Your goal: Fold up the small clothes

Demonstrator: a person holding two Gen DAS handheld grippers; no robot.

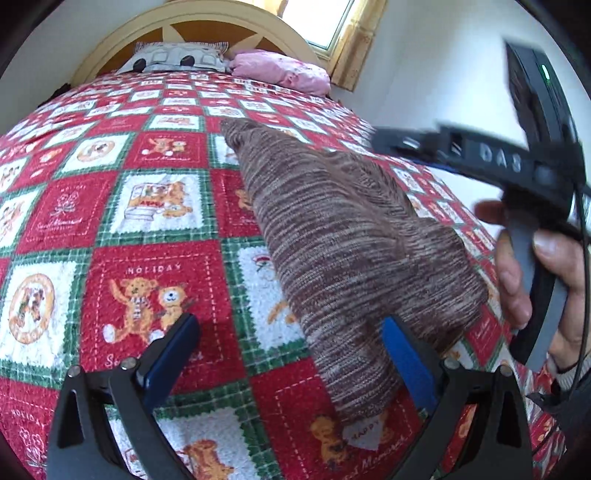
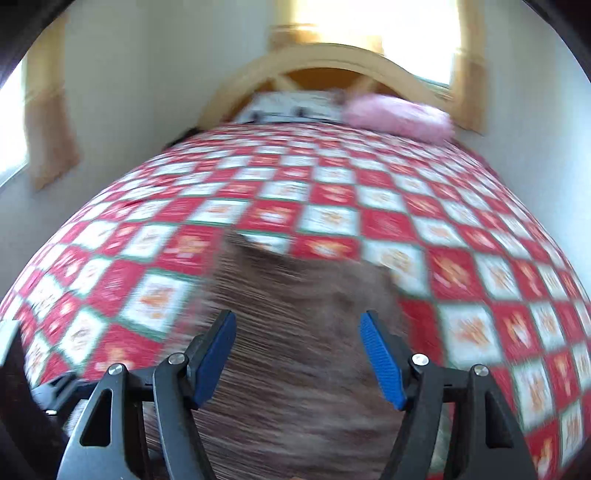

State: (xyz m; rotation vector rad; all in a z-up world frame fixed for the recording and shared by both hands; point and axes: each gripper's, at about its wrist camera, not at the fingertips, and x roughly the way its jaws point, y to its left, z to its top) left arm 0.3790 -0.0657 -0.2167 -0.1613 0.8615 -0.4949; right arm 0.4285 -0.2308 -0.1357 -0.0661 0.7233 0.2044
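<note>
A brown striped knit garment (image 1: 332,229) lies folded in a long strip on the red, white and green bear-print quilt (image 1: 147,221). My left gripper (image 1: 290,325) stands wide open over the strip's near end. Its right pad sits beside the cloth edge and its left pad is over bare quilt. At the right edge a hand (image 1: 517,280) holds the other tool's handle. In the blurred right wrist view, my right gripper (image 2: 295,321) is open above the same garment (image 2: 295,387), with nothing pinched between its blue pads.
A grey-and-white pillow (image 1: 173,57) and a pink pillow (image 1: 284,72) lie against the arched wooden headboard (image 1: 207,22) at the far end. A window (image 1: 321,22) is behind it. A white wall (image 1: 443,74) runs along the bed's right side.
</note>
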